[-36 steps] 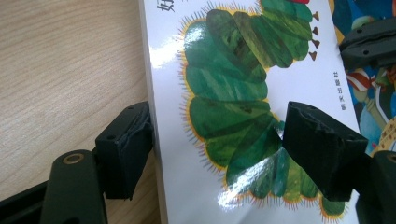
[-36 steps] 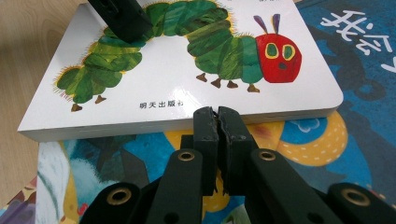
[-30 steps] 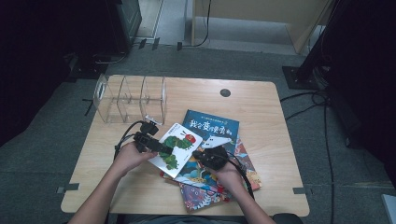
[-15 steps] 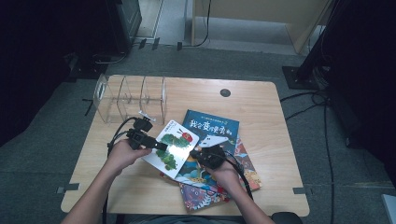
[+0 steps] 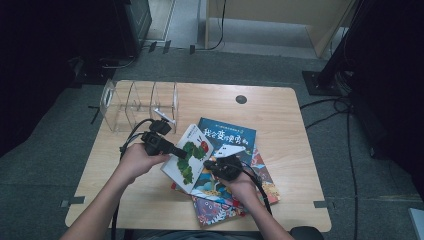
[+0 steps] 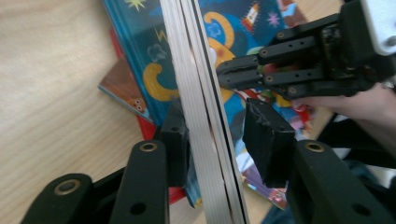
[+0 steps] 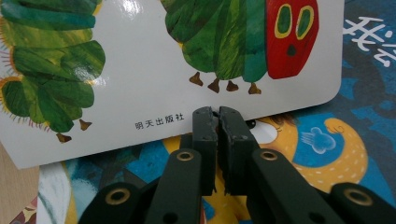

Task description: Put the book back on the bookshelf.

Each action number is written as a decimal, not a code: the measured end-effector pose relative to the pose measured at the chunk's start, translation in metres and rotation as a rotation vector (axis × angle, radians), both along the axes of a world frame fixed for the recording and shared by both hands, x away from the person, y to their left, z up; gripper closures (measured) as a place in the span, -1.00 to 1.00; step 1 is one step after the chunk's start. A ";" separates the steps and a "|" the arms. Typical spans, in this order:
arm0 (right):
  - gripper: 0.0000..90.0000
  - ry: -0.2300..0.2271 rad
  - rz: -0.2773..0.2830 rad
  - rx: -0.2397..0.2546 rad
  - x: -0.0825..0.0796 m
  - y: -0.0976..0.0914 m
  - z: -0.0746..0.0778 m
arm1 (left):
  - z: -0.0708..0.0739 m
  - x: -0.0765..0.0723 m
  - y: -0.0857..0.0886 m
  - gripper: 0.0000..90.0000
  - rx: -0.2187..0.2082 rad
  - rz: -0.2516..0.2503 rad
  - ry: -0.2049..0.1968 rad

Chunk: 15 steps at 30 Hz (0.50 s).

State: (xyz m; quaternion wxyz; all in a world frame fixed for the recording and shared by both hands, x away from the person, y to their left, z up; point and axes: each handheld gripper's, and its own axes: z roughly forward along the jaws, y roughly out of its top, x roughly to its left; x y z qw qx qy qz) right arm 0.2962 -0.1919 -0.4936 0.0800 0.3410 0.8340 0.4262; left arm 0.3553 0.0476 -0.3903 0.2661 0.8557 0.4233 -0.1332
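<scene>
A white picture book with a green caterpillar [image 5: 189, 159] lies tilted on top of a stack of books, its left edge raised. My left gripper [image 5: 176, 150] reaches onto that edge from the left. In the left gripper view the book's page edges [image 6: 201, 116] run between my jaws [image 6: 217, 133], which have just been closing. One pad touches the book and the other stands a little off it. My right gripper [image 5: 216, 165] is shut with nothing in it. Its tips [image 7: 218, 116] sit at the caterpillar book's [image 7: 154, 70] lower edge, over a colourful book [image 7: 327, 144].
A blue book [image 5: 227, 134] and other colourful books [image 5: 220, 205] lie stacked under the caterpillar book on the wooden table [image 5: 280, 115]. A clear acrylic divider rack [image 5: 137, 102] stands at the back left. A dark round hole [image 5: 241, 99] is near the far edge.
My left gripper has risen and its jaws have narrowed around the caterpillar book's edge, which now tilts up on the left. The right gripper has stayed in place.
</scene>
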 end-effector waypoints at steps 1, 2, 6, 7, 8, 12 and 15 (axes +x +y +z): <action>0.87 0.001 0.001 0.000 0.000 -0.001 0.000 | 0.000 0.000 0.000 0.45 0.000 0.000 0.000; 0.85 0.001 0.001 0.001 0.000 -0.001 0.000 | 0.002 0.001 -0.006 0.48 0.015 -0.007 -0.002; 0.80 -0.006 0.001 -0.008 -0.001 -0.001 0.000 | 0.003 0.004 -0.013 0.59 0.039 -0.021 0.010; 0.75 -0.010 0.001 -0.010 -0.001 -0.001 0.000 | 0.004 0.005 -0.014 0.60 0.042 -0.025 0.007; 0.75 -0.010 0.001 -0.010 -0.001 -0.001 0.000 | 0.004 0.005 -0.014 0.62 0.042 -0.025 0.007; 0.56 -0.035 0.024 -0.026 -0.001 -0.002 0.001 | 0.005 0.008 -0.013 0.66 0.039 -0.020 0.022; 0.52 -0.053 0.034 -0.050 -0.001 -0.002 0.001 | 0.007 0.009 -0.012 0.71 0.026 -0.038 0.012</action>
